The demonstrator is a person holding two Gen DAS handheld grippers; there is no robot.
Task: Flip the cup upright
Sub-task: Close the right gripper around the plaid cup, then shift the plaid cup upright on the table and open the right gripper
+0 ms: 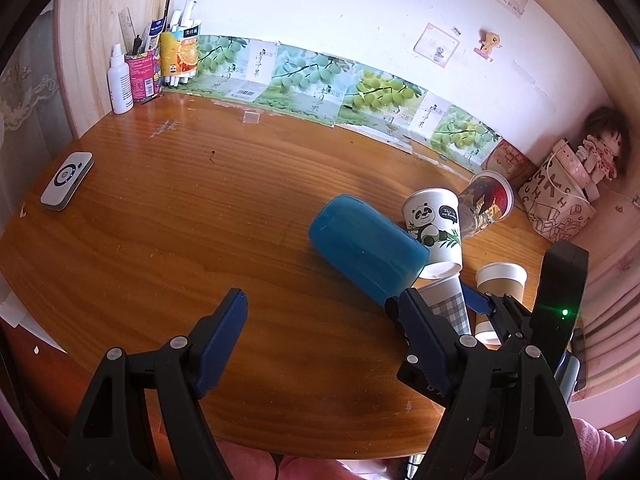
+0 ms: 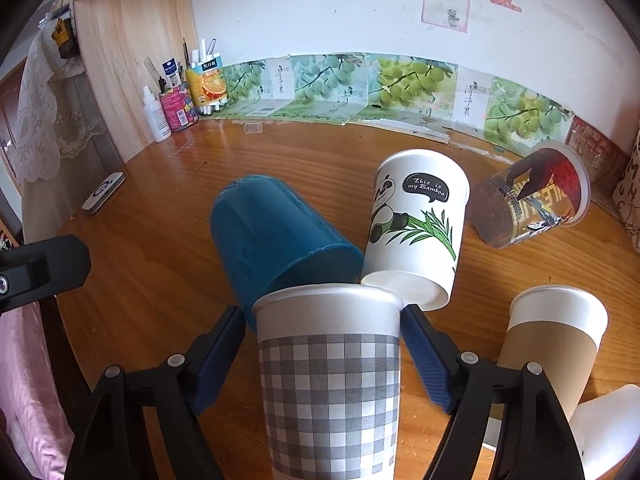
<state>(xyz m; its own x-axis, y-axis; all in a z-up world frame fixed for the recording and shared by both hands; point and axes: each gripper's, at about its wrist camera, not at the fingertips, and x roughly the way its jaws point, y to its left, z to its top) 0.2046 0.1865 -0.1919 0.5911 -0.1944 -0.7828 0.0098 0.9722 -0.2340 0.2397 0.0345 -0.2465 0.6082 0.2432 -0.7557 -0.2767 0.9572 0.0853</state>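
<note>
The checked cup (image 2: 330, 376) is seen between the 2 fingers of the right gripper (image 2: 322, 356), its closed white base turned toward the top of the right wrist view and its mouth out of sight below the frame edge; whether it stands inverted on the table (image 1: 160, 240) or is lifted cannot be told. The blue pads (image 2: 424, 364) are set beside the cup wall, but firm contact is not clearly shown, so a grip is only judged likely. The left gripper (image 1: 320, 332) is held wide open above bare wood, with nothing between its fingers. The blue cup (image 1: 366, 248) lies on its side just behind the checked cup, the panda cup (image 2: 416, 228) leans beside it, and the brown-sleeved cup (image 2: 556, 340) stands near on the right. Trouble is judged most likely during rotation: the thin paper wall could be crushed by too much squeeze, or slipped through by too little, and the crowded neighbours could be struck and rolled as the cup is swung.
</note>
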